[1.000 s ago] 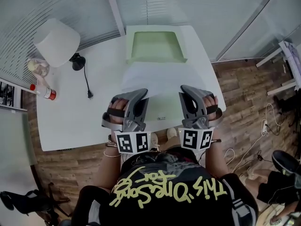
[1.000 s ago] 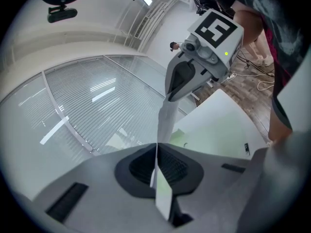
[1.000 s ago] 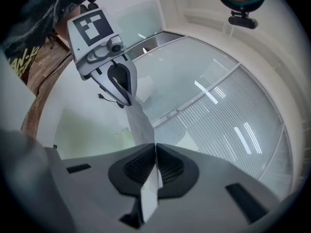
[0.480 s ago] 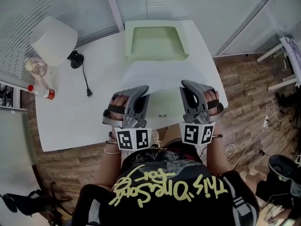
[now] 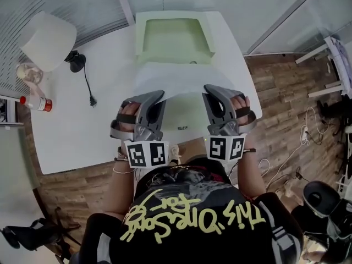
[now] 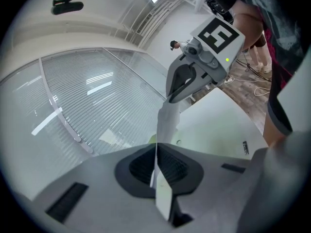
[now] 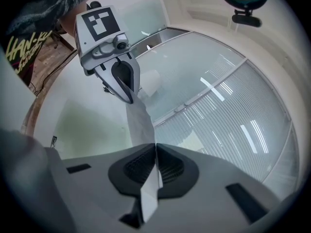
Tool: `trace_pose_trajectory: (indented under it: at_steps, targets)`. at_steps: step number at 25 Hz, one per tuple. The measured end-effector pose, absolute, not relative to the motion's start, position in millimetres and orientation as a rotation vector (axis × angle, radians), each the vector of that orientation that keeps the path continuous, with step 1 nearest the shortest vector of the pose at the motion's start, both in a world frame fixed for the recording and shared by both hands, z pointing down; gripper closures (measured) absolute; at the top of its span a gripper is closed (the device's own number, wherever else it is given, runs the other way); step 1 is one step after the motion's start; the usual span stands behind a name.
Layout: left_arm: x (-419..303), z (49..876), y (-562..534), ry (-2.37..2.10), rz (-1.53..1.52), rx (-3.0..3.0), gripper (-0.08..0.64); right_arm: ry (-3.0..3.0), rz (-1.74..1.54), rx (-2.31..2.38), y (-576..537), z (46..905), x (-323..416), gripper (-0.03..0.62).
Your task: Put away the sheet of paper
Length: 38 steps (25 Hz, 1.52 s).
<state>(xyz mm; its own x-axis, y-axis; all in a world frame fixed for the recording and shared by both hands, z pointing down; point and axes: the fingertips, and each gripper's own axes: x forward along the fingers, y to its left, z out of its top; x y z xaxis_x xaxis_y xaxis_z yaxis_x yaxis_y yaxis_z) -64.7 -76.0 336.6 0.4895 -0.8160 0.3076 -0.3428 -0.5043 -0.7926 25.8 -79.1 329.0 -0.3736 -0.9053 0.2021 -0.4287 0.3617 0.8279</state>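
A white sheet of paper [image 5: 175, 80] hangs between my two grippers above the white table [image 5: 71, 131]. Its far edge reaches the near rim of a pale green tray [image 5: 140, 37]. The left gripper [image 5: 159, 94] is shut on the sheet's near left corner. The right gripper [image 5: 207, 90] is shut on the near right corner. In the left gripper view the paper [image 6: 167, 123] runs edge-on from the closed left gripper [image 6: 156, 152] to the right gripper [image 6: 181, 85]. In the right gripper view the paper [image 7: 141, 120] runs from the closed right gripper [image 7: 155, 152] to the left gripper [image 7: 125, 84].
A lamp with a white shade [image 5: 47, 34] and its black cable [image 5: 87, 89] stand at the table's far left. A bottle with a red cap [image 5: 37, 101] lies near the left edge. Glass walls with blinds stand behind the table. Wooden floor lies to the right.
The right gripper has sunk slightly with its corner of the sheet. Both grips are unchanged. The head view has shifted, so the table sits a little further left.
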Motion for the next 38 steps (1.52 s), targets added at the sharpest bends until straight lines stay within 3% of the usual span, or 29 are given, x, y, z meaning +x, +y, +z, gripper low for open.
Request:
trace_pose_trajectory:
  at_steps: [38]
  targets:
    - [-68.2, 383.4, -115.5, 0.966, -1.059, -2.122, 0.552, -2.025, -0.823, 0.993, -122.3, 376.1, 22.3, 0.583]
